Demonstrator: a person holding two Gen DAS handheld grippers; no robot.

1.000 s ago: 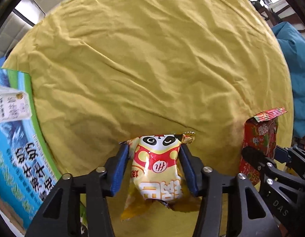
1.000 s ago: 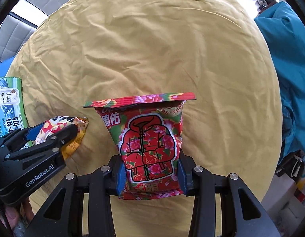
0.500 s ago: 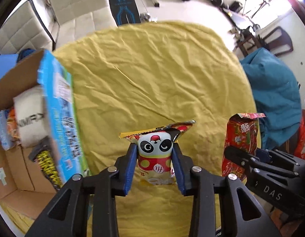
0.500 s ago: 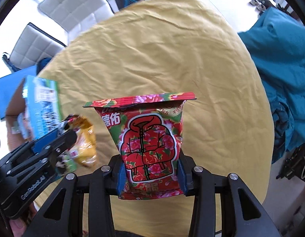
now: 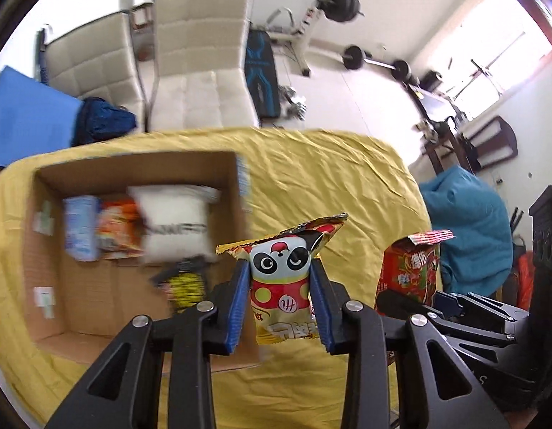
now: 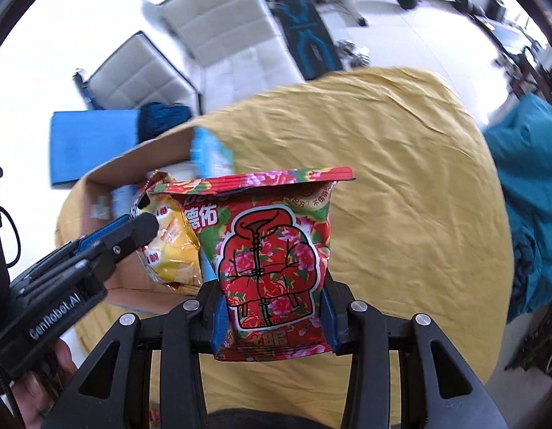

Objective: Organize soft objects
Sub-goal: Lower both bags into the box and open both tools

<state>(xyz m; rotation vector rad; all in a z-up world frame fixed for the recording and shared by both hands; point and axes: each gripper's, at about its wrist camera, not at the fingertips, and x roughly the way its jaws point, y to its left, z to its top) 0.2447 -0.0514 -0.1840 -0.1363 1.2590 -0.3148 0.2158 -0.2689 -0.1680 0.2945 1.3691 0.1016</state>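
Note:
My left gripper [image 5: 279, 300] is shut on a yellow panda snack bag [image 5: 281, 279] and holds it in the air above the table, by the right wall of an open cardboard box [image 5: 79, 286]. That bag also shows in the right wrist view [image 6: 172, 246]. My right gripper [image 6: 274, 307] is shut on a red floral snack bag [image 6: 272, 250], held high over the yellow tablecloth [image 6: 401, 196]. The red bag also shows at the right of the left wrist view [image 5: 410, 268]. The box holds a white packet [image 5: 176, 225] and several other packs.
The round table is covered by the yellow cloth [image 5: 329, 171]. Two beige chairs [image 5: 201, 68] stand behind it, with a blue mat [image 5: 25, 118] at the left. A teal fabric heap [image 5: 469, 228] lies off the table's right side. Gym equipment is at the back.
Both grippers have risen well above the table with their bags. The left gripper has swung toward the box, whose inside now shows. The grips have not changed.

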